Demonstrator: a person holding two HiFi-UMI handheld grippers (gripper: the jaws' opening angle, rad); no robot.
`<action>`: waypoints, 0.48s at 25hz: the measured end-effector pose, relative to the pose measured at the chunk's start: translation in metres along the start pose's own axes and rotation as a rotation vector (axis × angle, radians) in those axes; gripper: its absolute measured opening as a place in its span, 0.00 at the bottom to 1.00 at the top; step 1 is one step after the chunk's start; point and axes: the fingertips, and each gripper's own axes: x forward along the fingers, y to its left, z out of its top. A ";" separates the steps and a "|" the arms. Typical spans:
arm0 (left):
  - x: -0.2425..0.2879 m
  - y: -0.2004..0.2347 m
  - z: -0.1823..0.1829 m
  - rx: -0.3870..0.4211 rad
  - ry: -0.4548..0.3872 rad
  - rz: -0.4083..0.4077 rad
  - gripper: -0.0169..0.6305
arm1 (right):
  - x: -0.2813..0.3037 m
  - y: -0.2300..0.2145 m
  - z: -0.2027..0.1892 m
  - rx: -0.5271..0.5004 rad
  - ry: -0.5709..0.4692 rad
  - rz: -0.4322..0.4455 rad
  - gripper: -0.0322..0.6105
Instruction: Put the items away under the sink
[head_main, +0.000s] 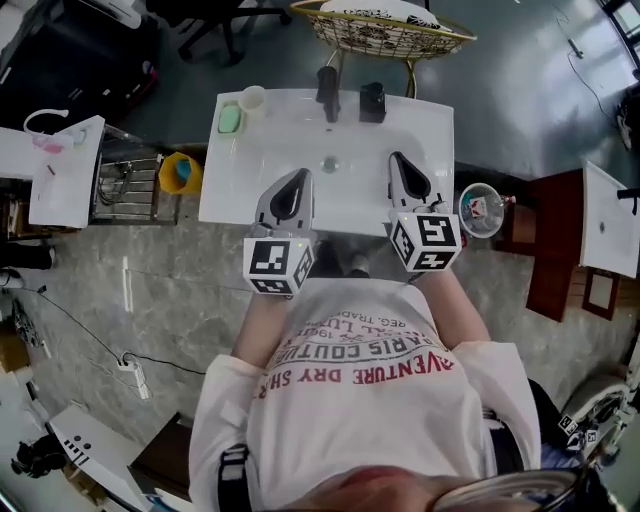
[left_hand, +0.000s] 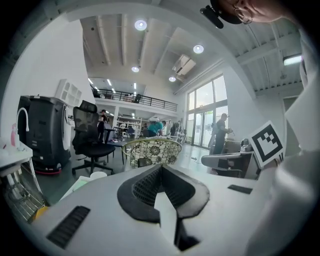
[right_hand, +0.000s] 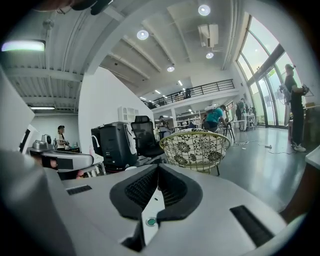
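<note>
The head view shows a white sink counter (head_main: 270, 190) in front of me, with a drain (head_main: 329, 163) at its middle. At its back edge sit a green soap-like item (head_main: 229, 118), a white cup (head_main: 252, 97), a black faucet (head_main: 327, 88) and a black container (head_main: 372, 102). My left gripper (head_main: 300, 176) hovers over the counter's front left, jaws shut and holding nothing. My right gripper (head_main: 397, 158) hovers over the front right, also shut and holding nothing. Both gripper views look level across the room, each showing only its own gripper (left_hand: 161, 168) (right_hand: 158, 167) shut. The space under the sink is hidden.
A yellow bucket (head_main: 179, 172) and a metal rack (head_main: 125, 180) stand left of the sink, beside a white table (head_main: 65, 170). A small round bin (head_main: 481, 210) and a brown cabinet (head_main: 555, 240) are to the right. A wicker chair (head_main: 385, 30) stands behind the sink.
</note>
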 end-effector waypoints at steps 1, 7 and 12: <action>0.008 0.007 -0.002 -0.007 0.006 -0.008 0.06 | 0.007 -0.002 -0.001 0.003 0.005 -0.013 0.09; 0.059 0.047 -0.006 -0.034 0.042 -0.092 0.06 | 0.053 -0.006 -0.012 0.001 0.052 -0.096 0.09; 0.098 0.072 -0.013 -0.058 0.074 -0.164 0.06 | 0.089 -0.013 -0.017 0.008 0.043 -0.180 0.09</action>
